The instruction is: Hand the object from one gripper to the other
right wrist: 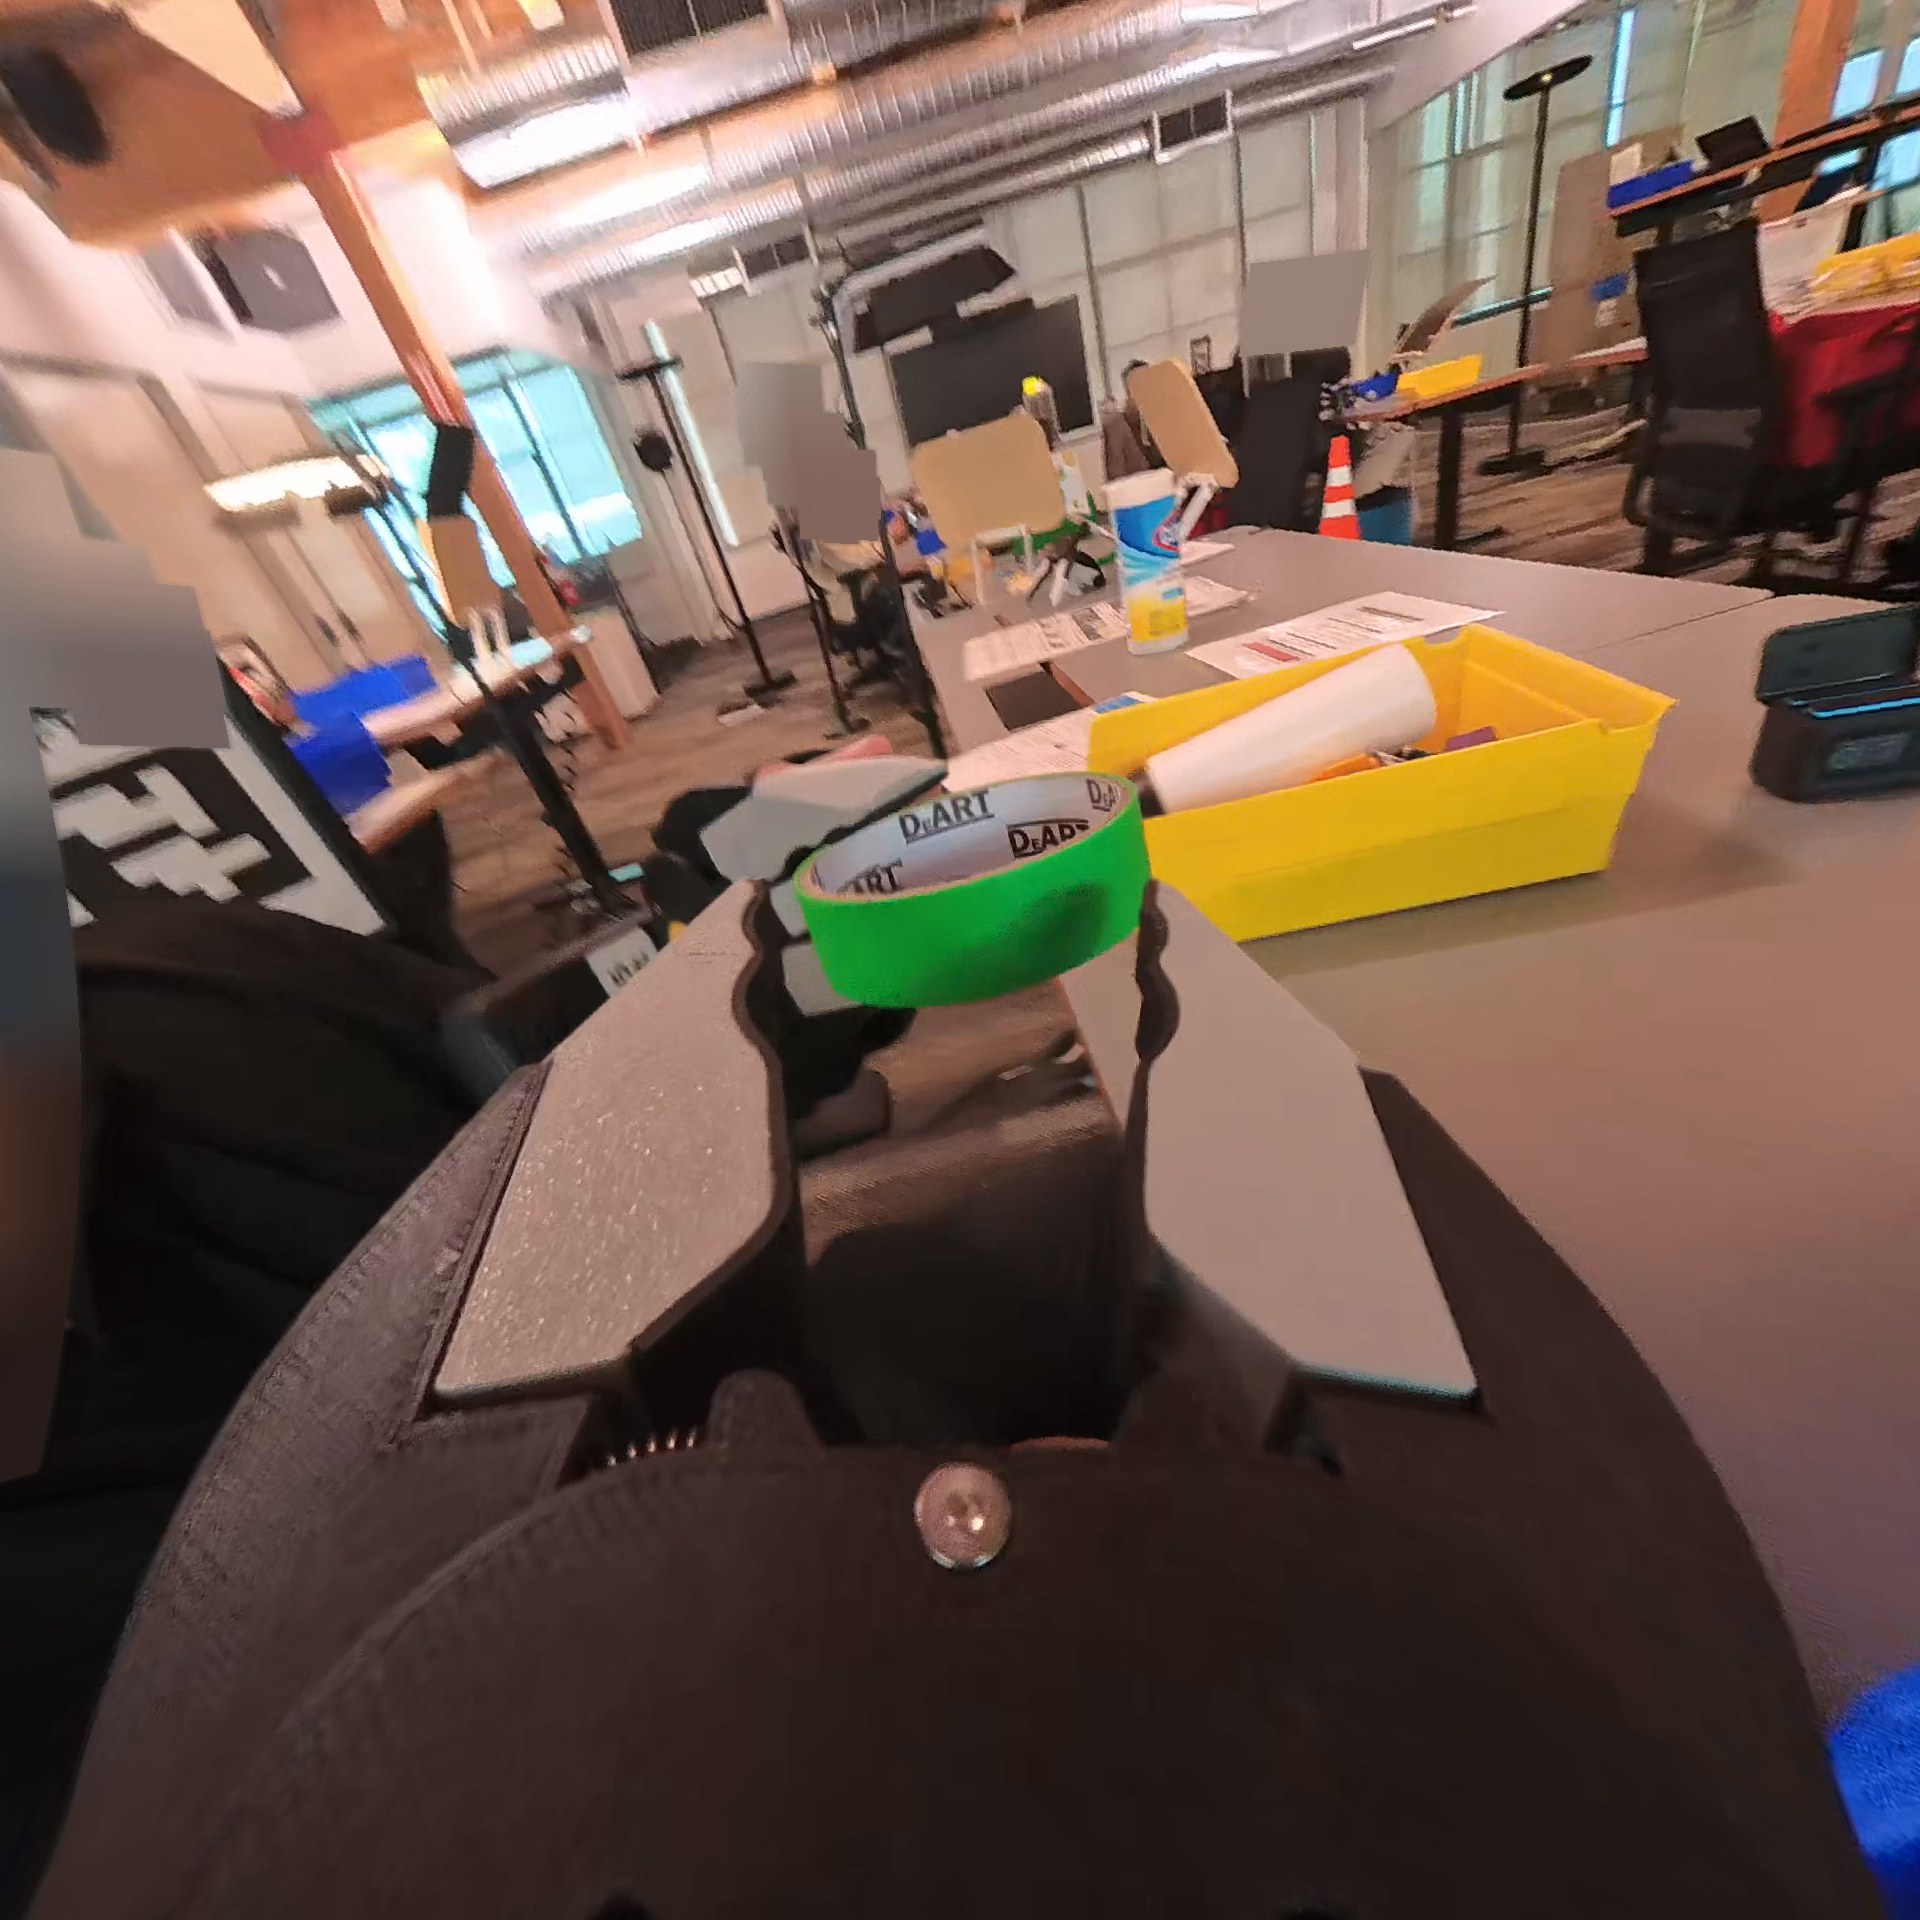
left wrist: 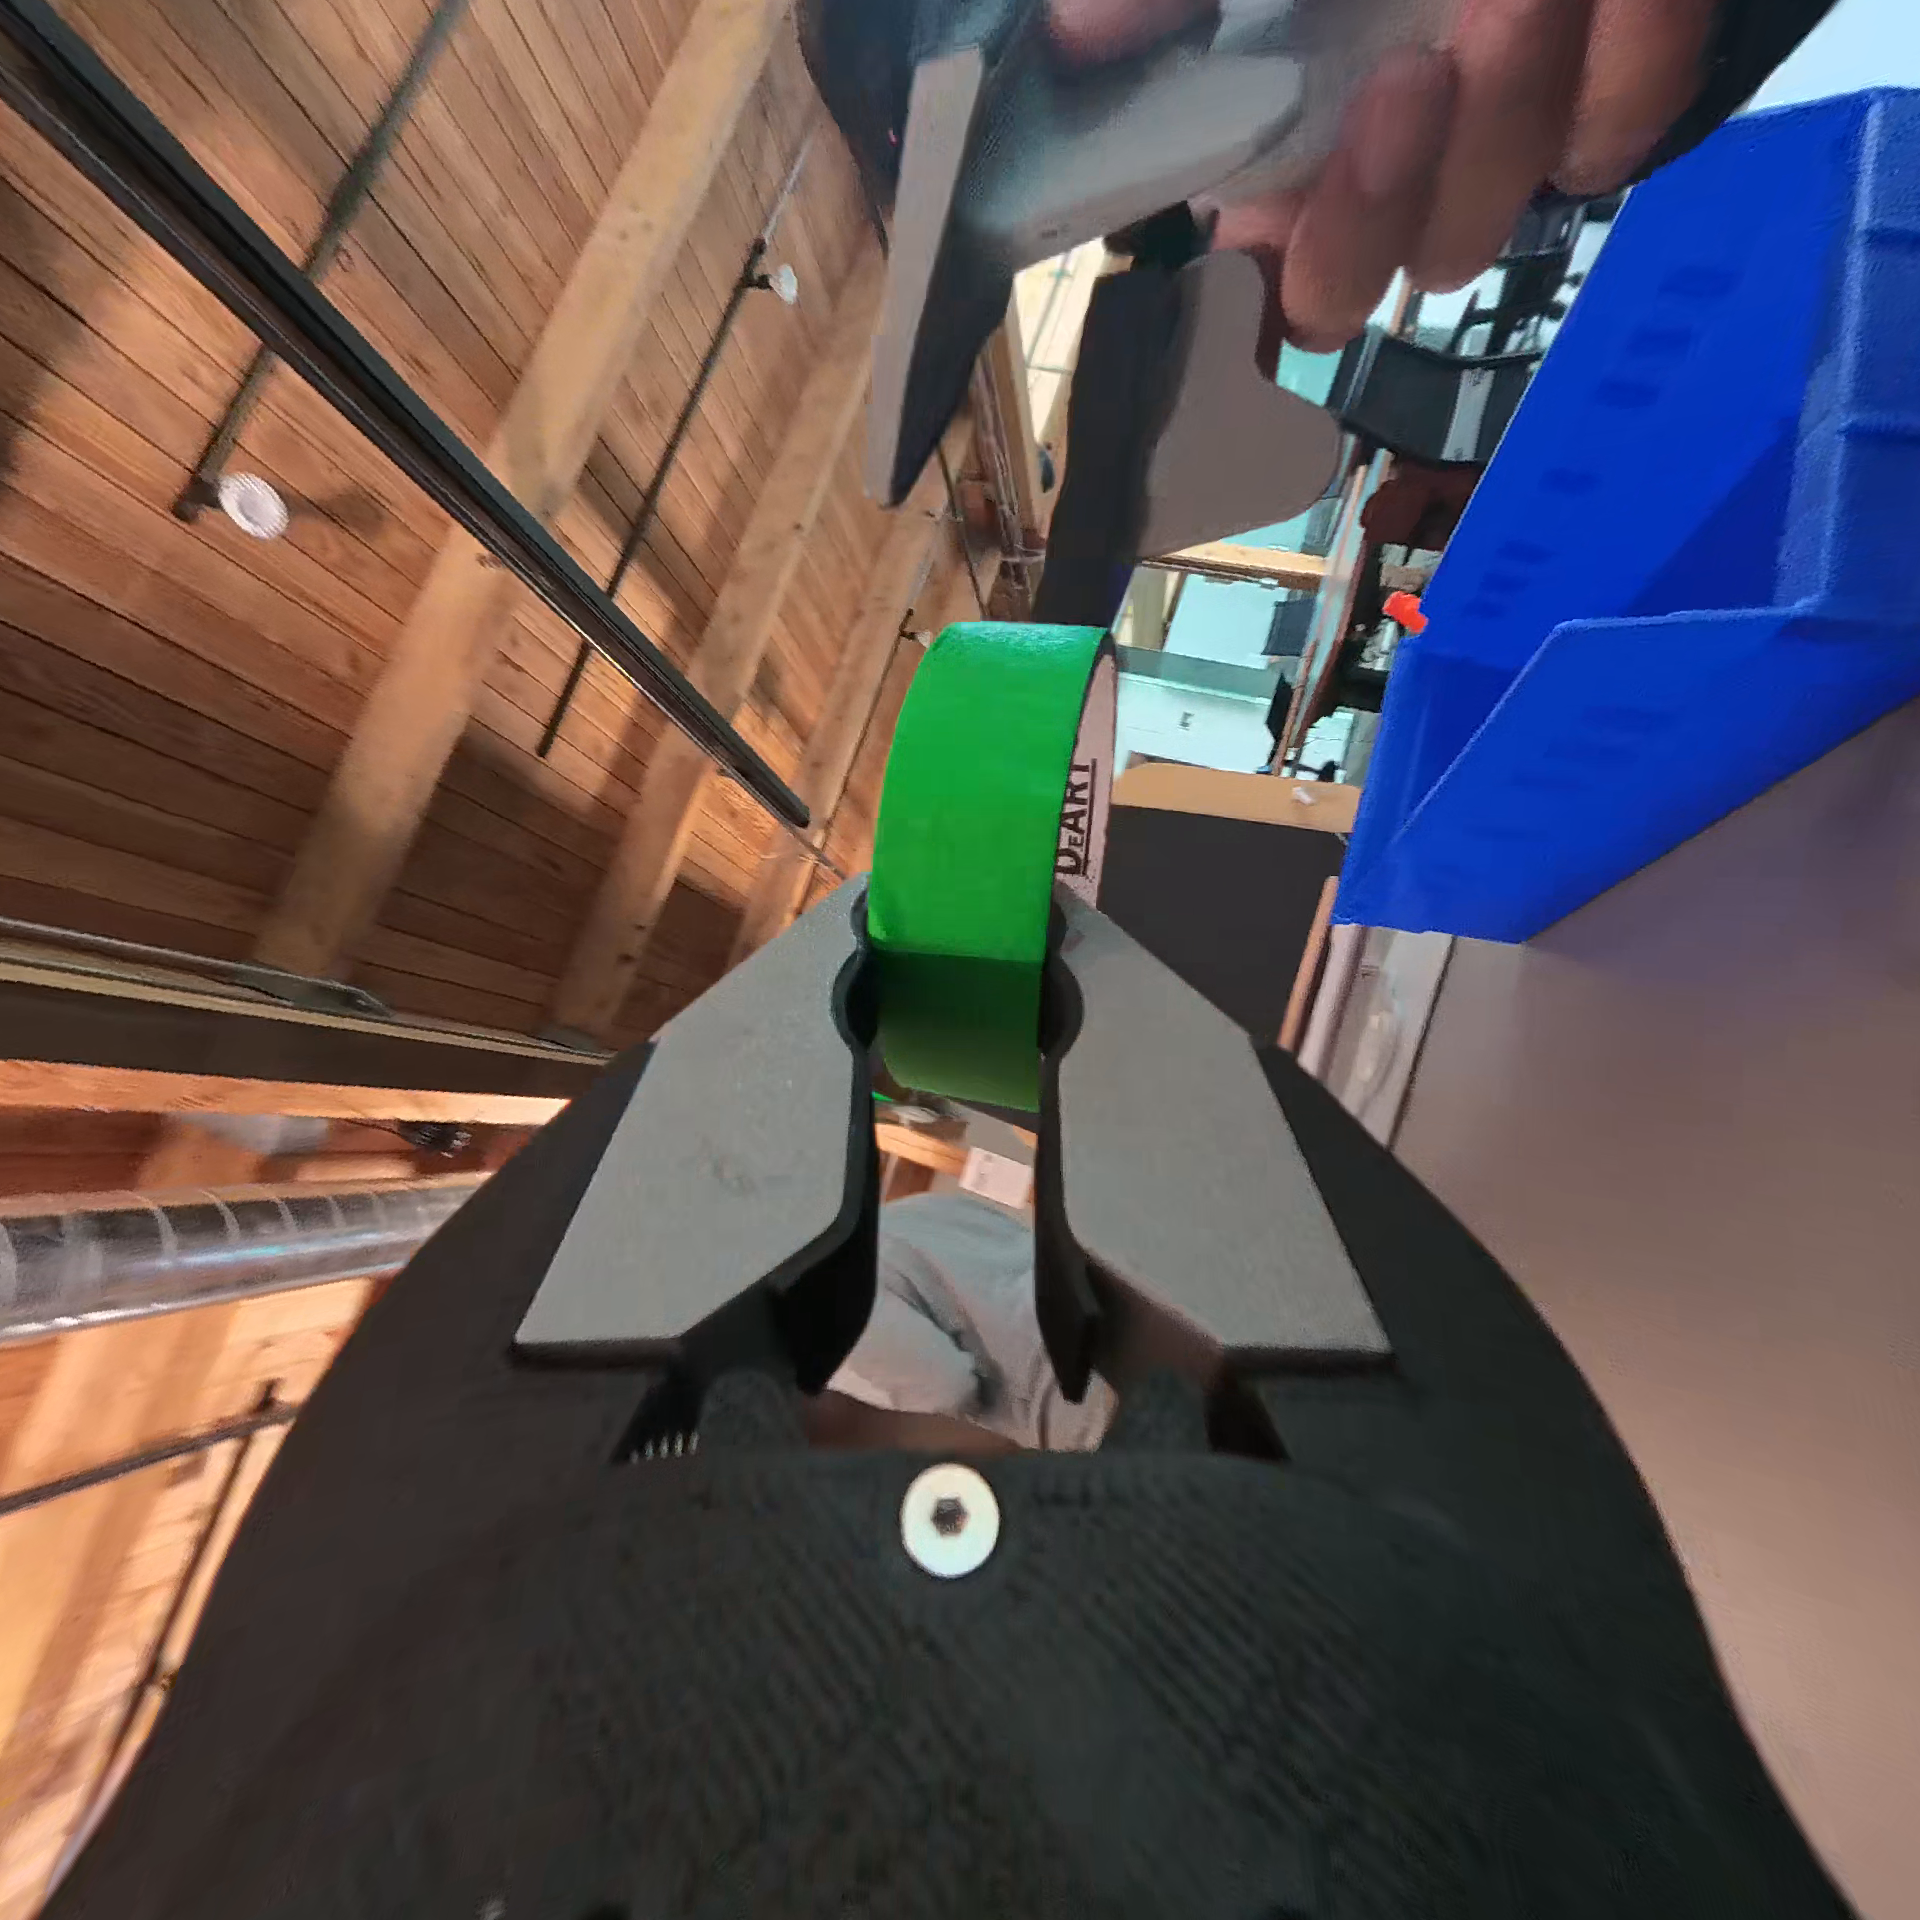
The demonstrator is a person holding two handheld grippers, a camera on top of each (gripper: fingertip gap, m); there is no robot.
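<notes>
A roll of green tape point(left wrist: 971, 790) with a white inner core is clamped by its band between the fingers of my left gripper point(left wrist: 956, 935), which is shut on it. My right gripper point(left wrist: 1023, 520), held by a hand point(left wrist: 1403, 156), is open just beyond the roll's far rim. In the right wrist view the tape point(right wrist: 966, 935) lies flat between the open fingertips of my right gripper point(right wrist: 951, 914). Its right fingertip point(right wrist: 1158, 935) is at the roll's edge; the left one stands slightly apart. My left gripper point(right wrist: 821, 904) holds the roll from the far left side.
A grey table point(right wrist: 1558, 1091) lies to the right with a yellow bin point(right wrist: 1403, 831) holding a white roll, a black device point(right wrist: 1839, 717) and a wipes canister point(right wrist: 1148, 561). A blue bin point(left wrist: 1662, 520) stands close to the tape's right in the left wrist view. Across from one pair of fingers to the other is roughly 4 centimeters.
</notes>
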